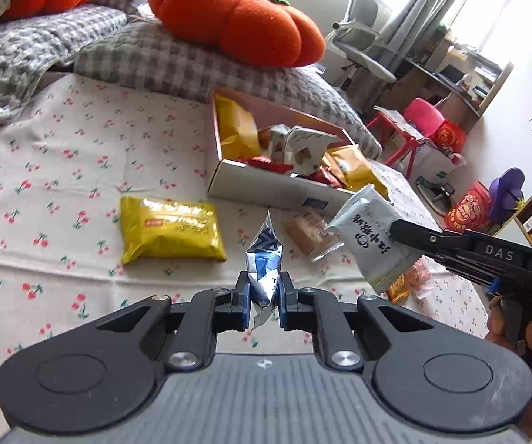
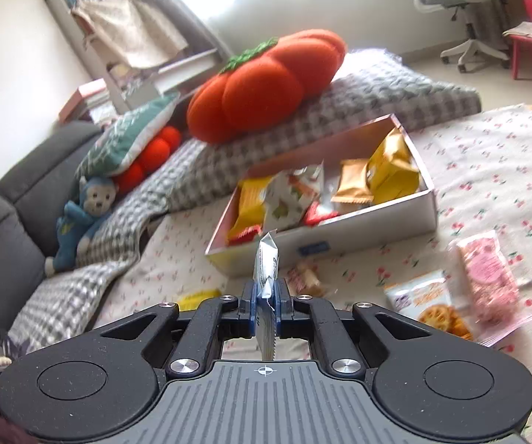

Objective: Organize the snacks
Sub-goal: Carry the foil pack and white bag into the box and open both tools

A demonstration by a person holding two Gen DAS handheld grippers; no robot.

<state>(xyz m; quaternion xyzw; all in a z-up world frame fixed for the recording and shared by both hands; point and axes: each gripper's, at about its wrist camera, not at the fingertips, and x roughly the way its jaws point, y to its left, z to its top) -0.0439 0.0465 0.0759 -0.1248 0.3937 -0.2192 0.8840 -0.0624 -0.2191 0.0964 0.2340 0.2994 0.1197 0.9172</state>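
My left gripper is shut on a blue and silver snack packet and holds it above the cherry-print sheet. My right gripper is shut on a grey-white snack packet, seen edge-on; the left wrist view shows the same packet held near the box's front right corner. The open white box holds several yellow, red and white snacks and also shows in the right wrist view. A yellow packet and a small clear-wrapped biscuit lie on the sheet.
An orange pumpkin cushion rests on checked pillows behind the box. A waffle packet and a pink packet lie right of the box. A blue plush toy sits at the left. An office chair and red stool stand beyond the bed.
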